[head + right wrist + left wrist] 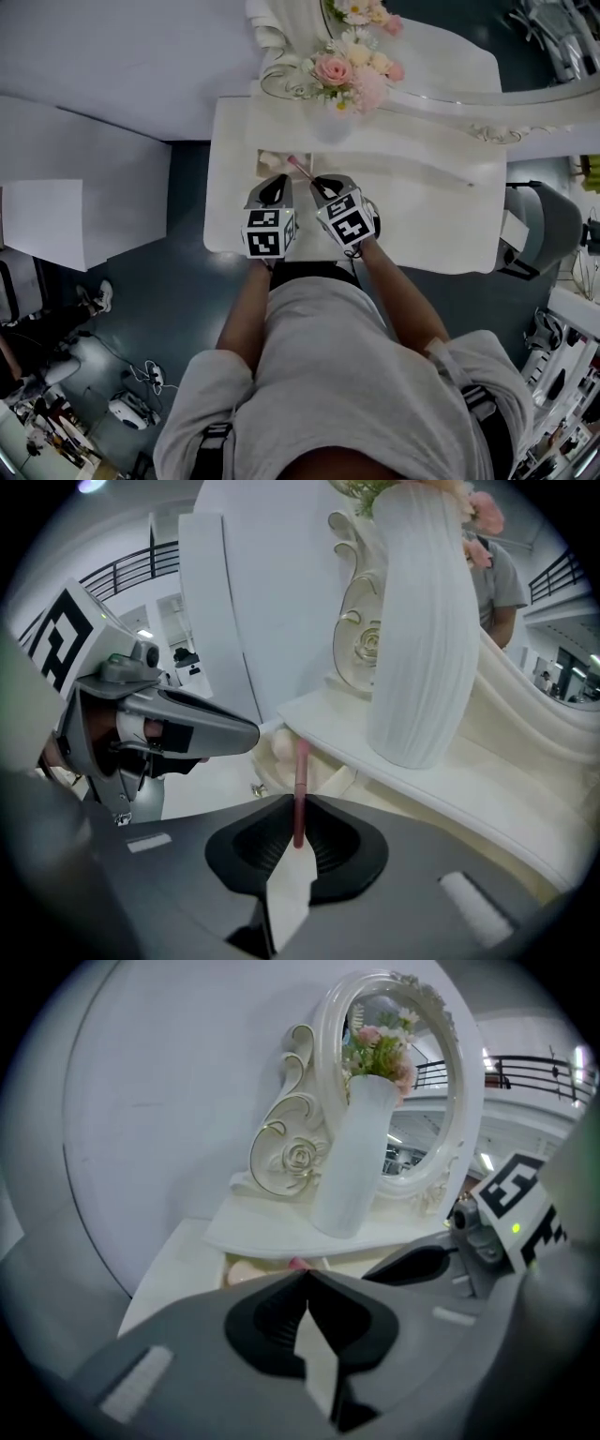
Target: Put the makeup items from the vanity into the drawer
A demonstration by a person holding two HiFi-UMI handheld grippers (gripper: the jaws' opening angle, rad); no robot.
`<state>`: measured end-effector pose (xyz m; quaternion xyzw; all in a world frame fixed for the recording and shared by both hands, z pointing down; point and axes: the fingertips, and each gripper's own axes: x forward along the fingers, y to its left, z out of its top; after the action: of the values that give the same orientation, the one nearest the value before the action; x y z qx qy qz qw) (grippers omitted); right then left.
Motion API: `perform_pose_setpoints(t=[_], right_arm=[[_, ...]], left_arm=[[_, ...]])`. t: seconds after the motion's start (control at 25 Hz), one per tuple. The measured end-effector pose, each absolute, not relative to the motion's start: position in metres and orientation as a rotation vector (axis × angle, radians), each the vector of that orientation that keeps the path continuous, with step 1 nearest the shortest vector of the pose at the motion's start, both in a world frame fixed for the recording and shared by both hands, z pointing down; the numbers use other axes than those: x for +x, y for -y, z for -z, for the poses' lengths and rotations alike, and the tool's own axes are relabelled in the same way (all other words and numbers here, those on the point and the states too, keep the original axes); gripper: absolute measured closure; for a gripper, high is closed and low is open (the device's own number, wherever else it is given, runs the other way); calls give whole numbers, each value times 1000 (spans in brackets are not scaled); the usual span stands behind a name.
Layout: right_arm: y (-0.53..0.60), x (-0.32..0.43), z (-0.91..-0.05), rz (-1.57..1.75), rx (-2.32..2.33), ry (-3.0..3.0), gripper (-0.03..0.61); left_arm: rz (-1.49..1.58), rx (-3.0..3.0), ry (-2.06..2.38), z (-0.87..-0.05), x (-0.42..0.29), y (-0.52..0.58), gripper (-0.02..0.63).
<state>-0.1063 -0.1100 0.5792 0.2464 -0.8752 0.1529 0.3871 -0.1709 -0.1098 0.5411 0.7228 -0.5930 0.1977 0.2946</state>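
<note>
A thin pink makeup pencil (pixel 300 785) stands upright between the pads of my right gripper (pixel 298 806), which is shut on it. In the head view the pencil (pixel 299 168) pokes out ahead of the right gripper (pixel 317 184), over the open drawer (pixel 269 160) under the vanity's raised shelf. A beige puff-like item (pixel 279 750) lies inside the drawer. My left gripper (pixel 305 1275) is shut with nothing in it and hangs just left of the right one (pixel 276 184), its tips at the drawer's front edge. The pencil's pink tip (pixel 298 1264) peeks just above them.
A tall white ribbed vase (pixel 427 639) of pink flowers (pixel 349 67) stands on the shelf right behind the drawer. An ornate oval mirror (pixel 417 1091) rises at the back. The white vanity top (pixel 441 216) stretches to the right; a grey chair (pixel 548 225) sits off its right end.
</note>
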Motion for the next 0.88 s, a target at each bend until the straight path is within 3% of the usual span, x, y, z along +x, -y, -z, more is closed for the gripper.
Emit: perform_pose_setpoints(t=[0.88], right_arm=[[137, -148, -592, -384, 571, 2128, 540]], left_arm=[[-498, 1877, 1592, -547, -217, 138, 611]])
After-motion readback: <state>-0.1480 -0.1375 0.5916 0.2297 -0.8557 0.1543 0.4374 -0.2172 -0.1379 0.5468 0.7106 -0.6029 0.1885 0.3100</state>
